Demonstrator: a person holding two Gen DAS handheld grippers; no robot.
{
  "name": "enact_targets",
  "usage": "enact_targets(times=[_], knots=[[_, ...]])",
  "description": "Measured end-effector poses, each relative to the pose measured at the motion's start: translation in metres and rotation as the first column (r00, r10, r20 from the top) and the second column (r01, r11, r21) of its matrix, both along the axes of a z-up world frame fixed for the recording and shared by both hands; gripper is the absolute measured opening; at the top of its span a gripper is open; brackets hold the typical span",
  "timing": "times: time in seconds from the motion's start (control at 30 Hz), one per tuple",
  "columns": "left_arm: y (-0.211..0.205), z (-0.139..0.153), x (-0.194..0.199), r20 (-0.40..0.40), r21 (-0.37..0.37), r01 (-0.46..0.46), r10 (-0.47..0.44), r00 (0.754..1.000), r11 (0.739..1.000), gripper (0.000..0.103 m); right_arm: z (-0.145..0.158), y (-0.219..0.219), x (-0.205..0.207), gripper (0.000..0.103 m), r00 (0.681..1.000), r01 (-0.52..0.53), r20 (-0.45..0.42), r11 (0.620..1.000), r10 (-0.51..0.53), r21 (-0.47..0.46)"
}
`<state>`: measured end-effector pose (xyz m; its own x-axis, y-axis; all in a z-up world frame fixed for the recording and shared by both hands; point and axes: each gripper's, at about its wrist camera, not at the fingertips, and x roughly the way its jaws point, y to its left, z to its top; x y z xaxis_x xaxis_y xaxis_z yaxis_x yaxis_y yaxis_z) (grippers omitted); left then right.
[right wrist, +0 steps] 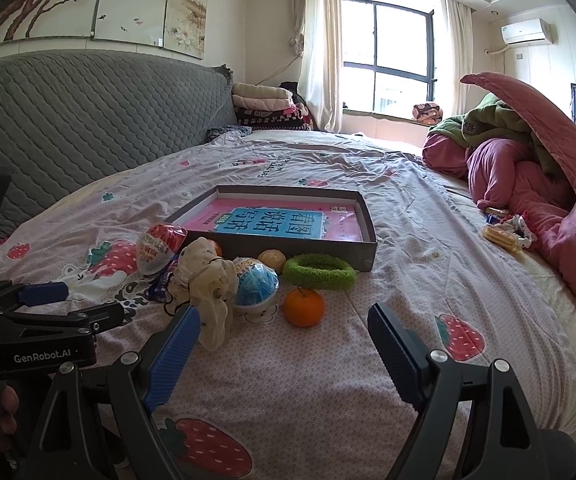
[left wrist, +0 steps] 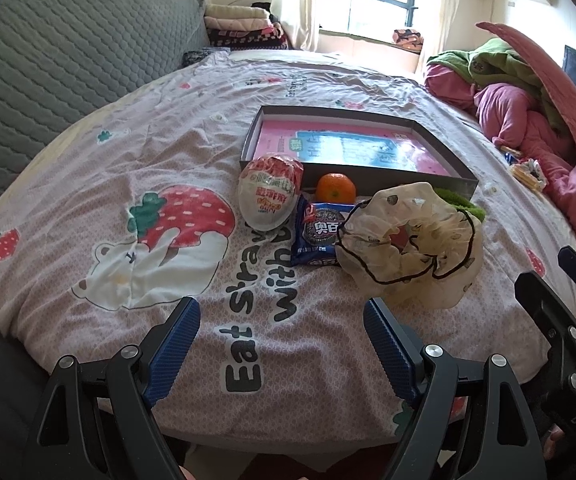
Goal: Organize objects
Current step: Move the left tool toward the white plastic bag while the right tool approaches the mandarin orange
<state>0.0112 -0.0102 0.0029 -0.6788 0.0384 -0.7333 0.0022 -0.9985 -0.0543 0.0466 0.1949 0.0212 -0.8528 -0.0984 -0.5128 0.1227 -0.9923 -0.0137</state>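
Both grippers, left [left wrist: 282, 334] and right [right wrist: 284, 342], hover with jaws released and empty over the bed [right wrist: 328, 368], facing snacks and oranges [right wrist: 304, 307] clustered before the shallow box [right wrist: 362, 254], presumably their destination.

On the bed we see a shallow grey box [right wrist: 288, 249], open, with a pink and blue book [right wrist: 276, 220] lying flat inside. Along its near wall sit a red-and-white egg-shaped pack [left wrist: 270, 191], a blue cookie packet [left wrist: 320, 236], a cream frilly scrunchie [left wrist: 410, 240], a green fuzzy ring [right wrist: 320, 272], a blue ball-like toy [right wrist: 256, 286] and three oranges: one [right wrist: 304, 308] nearest us, one [right wrist: 272, 260] beside the ring, one [left wrist: 335, 188] touching the box.
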Motion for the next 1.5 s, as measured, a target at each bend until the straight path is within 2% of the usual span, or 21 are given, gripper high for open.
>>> enact_targets(times=[0.53,1.1,1.5], knots=[[0.002,-0.003,0.000,0.012,0.034,0.027,-0.028,1.000,0.999,0.085,-0.004,-0.003,0.000,0.085,0.999,-0.043,0.016,0.999,0.044,-0.016],[0.023,-0.009,0.000,-0.020,0.041,0.142,-0.141,0.990,0.989,0.085,-0.021,0.021,-0.016,0.085,0.998,0.016,0.058,0.999,-0.013,-0.051],[0.023,-0.017,-0.006,-0.016,0.049,0.148,-0.147,0.989,0.988,0.085,-0.033,0.028,-0.026,0.085,0.995,0.026,0.096,0.999,-0.022,-0.045]])
